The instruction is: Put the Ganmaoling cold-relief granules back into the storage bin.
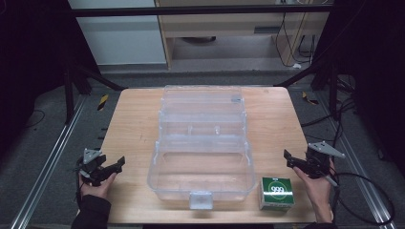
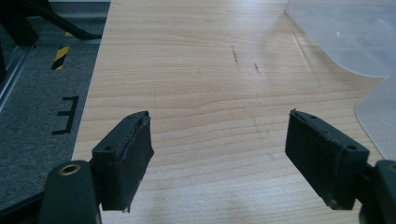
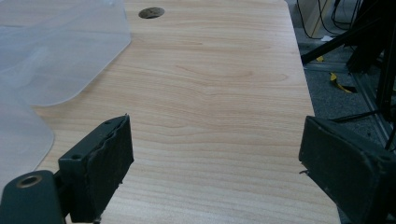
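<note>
- Left gripper [image 1: 109,165], black two-jaw tool with a grey three-cornered plate on top, held in a hand at about 8 o'clock of the light wooden table [image 1: 138,124], just at its left edge.
- In the left gripper view, jaws parted wide, nothing between the pads [image 2: 128,154], only bare wood grain below.
- Right gripper [image 1: 297,162], same black build with grey plate, held in a hand at about 4 o'clock of the table, at its right edge, pointing inward toward 9 o'clock.
- In the right gripper view, jaws spread well apart over bare tabletop, gripping nothing; pads [image 3: 103,163] clear of any object.
- Large clear plastic storage box [image 1: 203,179], lid swung open toward 12 o'clock, sitting at the table's centre, between the two grippers and apart from both.
- Rounded corners of the clear box at 2 o'clock in the left gripper view [image 2: 345,37] and at 10 o'clock in the right gripper view [image 3: 60,51].
- Small green and white cardboard carton [image 1: 276,192] printed with "999", standing on the table at 5 o'clock, just beside the box's front right corner and near the right gripper, touched by neither.
- Small round dark hole [image 3: 151,12] in the tabletop at 11 o'clock in the right gripper view.
- Black cable [image 1: 367,200] trailing from the right gripper over the grey floor at 4 o'clock.
</note>
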Available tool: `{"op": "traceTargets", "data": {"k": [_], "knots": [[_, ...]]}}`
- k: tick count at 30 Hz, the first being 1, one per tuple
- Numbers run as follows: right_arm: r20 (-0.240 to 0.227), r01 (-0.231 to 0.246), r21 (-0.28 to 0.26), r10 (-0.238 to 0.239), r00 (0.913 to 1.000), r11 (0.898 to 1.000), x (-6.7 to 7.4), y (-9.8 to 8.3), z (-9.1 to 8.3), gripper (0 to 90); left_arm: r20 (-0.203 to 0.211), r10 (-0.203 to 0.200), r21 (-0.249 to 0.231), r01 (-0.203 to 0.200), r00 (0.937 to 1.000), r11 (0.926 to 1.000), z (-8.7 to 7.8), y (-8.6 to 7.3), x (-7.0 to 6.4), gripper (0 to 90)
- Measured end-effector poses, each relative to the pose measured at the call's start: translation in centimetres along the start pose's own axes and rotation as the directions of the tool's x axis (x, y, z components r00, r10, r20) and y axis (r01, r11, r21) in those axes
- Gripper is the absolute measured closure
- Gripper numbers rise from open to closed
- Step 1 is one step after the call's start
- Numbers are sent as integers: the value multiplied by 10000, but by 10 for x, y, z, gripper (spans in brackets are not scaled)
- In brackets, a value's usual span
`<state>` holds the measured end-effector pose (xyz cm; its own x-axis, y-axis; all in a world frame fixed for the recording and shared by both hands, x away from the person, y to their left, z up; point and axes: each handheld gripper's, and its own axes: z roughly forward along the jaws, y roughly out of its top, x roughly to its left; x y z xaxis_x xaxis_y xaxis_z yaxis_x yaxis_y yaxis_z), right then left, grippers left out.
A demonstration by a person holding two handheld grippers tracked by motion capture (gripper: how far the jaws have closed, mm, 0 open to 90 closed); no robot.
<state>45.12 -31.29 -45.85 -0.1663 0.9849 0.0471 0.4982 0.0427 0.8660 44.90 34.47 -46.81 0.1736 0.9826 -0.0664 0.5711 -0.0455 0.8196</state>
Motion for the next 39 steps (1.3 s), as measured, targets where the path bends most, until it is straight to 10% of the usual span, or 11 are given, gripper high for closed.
{"op": "traceTargets", "data": {"k": [25, 39], "knots": [[-572, 1387, -415, -1409, 9884, 9895, 19, 35, -36, 91, 202, 387, 478, -396, 9990, 9981, 5, -2, -6, 225], [-2128, 3126, -11, -3056, 9281, 9499, 51, 75, -46, 49, 220, 551, 730, -566, 9982, 9957, 9, -4, -7, 224]]}}
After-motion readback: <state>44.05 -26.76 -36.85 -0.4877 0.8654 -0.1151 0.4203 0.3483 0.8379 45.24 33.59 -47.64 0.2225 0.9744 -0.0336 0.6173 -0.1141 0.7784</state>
